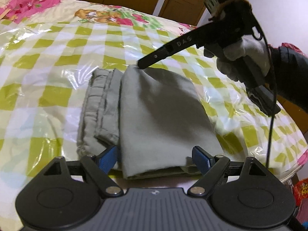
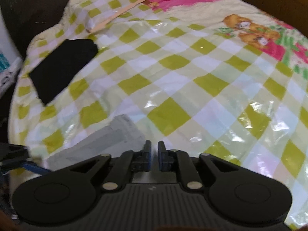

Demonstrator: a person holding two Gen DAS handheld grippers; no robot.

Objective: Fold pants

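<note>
The grey pants [image 1: 154,113] lie folded on the bed [image 1: 57,61]. Left gripper [image 1: 155,160] jaws gape around the near edge; right gripper [image 2: 153,155] jaws stand slightly parted, empty. Next, probably smoothing.

Left gripper [image 1: 155,160] spread wide — right gripper [image 2: 153,156] narrowly parted.

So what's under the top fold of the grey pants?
Under the pants' top fold, a waistband layer sticks out to the left, on the checked sheet. Anything deeper is covered.
</note>
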